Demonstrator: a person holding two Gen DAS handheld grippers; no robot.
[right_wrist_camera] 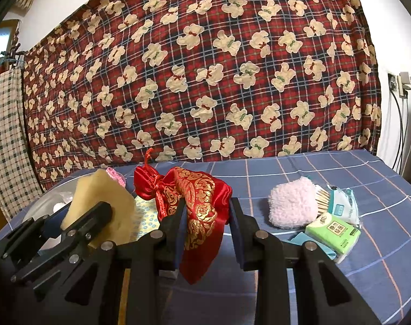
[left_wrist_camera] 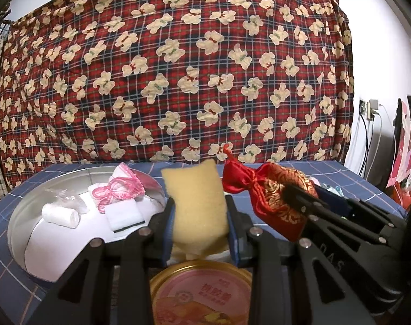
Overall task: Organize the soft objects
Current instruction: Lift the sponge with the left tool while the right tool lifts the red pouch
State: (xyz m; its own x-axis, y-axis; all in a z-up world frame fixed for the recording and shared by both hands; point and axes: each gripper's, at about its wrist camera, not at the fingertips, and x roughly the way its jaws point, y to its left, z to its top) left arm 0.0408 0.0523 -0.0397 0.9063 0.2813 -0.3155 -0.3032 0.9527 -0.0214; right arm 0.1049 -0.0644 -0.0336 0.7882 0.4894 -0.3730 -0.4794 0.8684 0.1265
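My left gripper (left_wrist_camera: pixel 200 211) is shut on a yellow sponge (left_wrist_camera: pixel 197 203) and holds it upright, just right of a round metal tin (left_wrist_camera: pixel 18 216). The tin holds a white towel roll (left_wrist_camera: pixel 60 215), a pink-trimmed white cloth (left_wrist_camera: pixel 118 189) and a white pad (left_wrist_camera: pixel 124 216). My right gripper (right_wrist_camera: pixel 206 214) is shut on a red and gold satin pouch (right_wrist_camera: pixel 197 205), held in the air beside the sponge (right_wrist_camera: pixel 102 205); the pouch also shows in the left wrist view (left_wrist_camera: pixel 270 189). A fluffy pink puff (right_wrist_camera: pixel 292 203) lies on the blue checked tablecloth (right_wrist_camera: pixel 340 168).
A gold-rimmed can with a pink lid (left_wrist_camera: pixel 201 295) sits under my left gripper. Next to the puff lie a green tissue pack (right_wrist_camera: pixel 332 233), a white wipes pack (right_wrist_camera: pixel 343 205) and cotton swabs (right_wrist_camera: pixel 323 199). A red plaid bear blanket (right_wrist_camera: pixel 205 67) hangs behind the table.
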